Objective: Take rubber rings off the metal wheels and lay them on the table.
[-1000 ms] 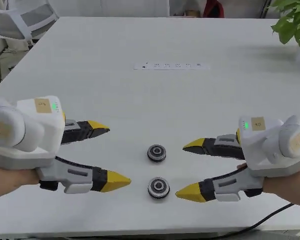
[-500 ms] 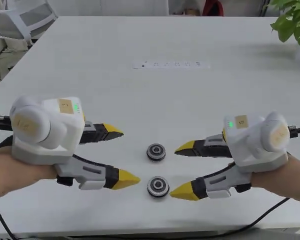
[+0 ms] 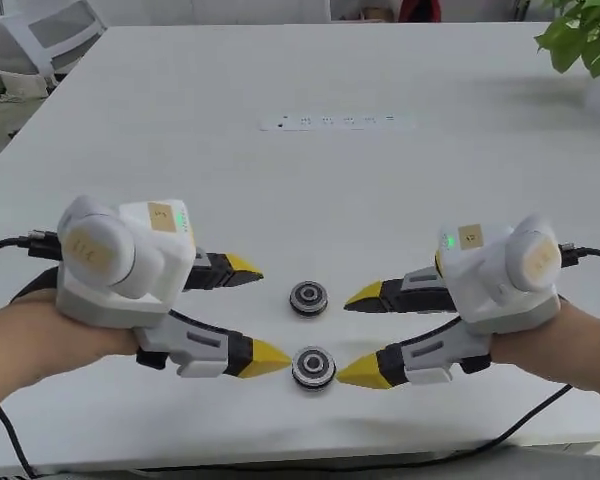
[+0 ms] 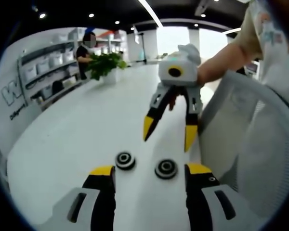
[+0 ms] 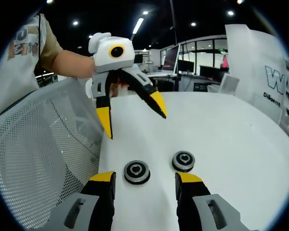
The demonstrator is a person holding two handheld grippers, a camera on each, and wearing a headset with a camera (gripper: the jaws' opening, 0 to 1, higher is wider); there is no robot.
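Two small metal wheels with dark rubber rings lie flat on the white table (image 3: 400,190): a far wheel (image 3: 309,298) and a near wheel (image 3: 313,367). My left gripper (image 3: 258,312) is open, its yellow tips just left of both wheels. My right gripper (image 3: 357,335) faces it, open, tips just right of them. The lower fingertips (image 3: 270,355) of both flank the near wheel without touching. In the left gripper view the wheels (image 4: 125,160) (image 4: 166,168) lie ahead of my jaws. The right gripper view shows them (image 5: 137,172) (image 5: 183,161) the same way.
A white power strip (image 3: 325,122) lies mid-table farther back. A potted plant (image 3: 580,35) stands at the far right and a mesh chair (image 3: 40,35) at the far left. Cables trail off the table's near edge (image 3: 540,420).
Both grippers have moved inward toward the two wheels, narrowing the gap between their tips. The wheels have stayed in place.
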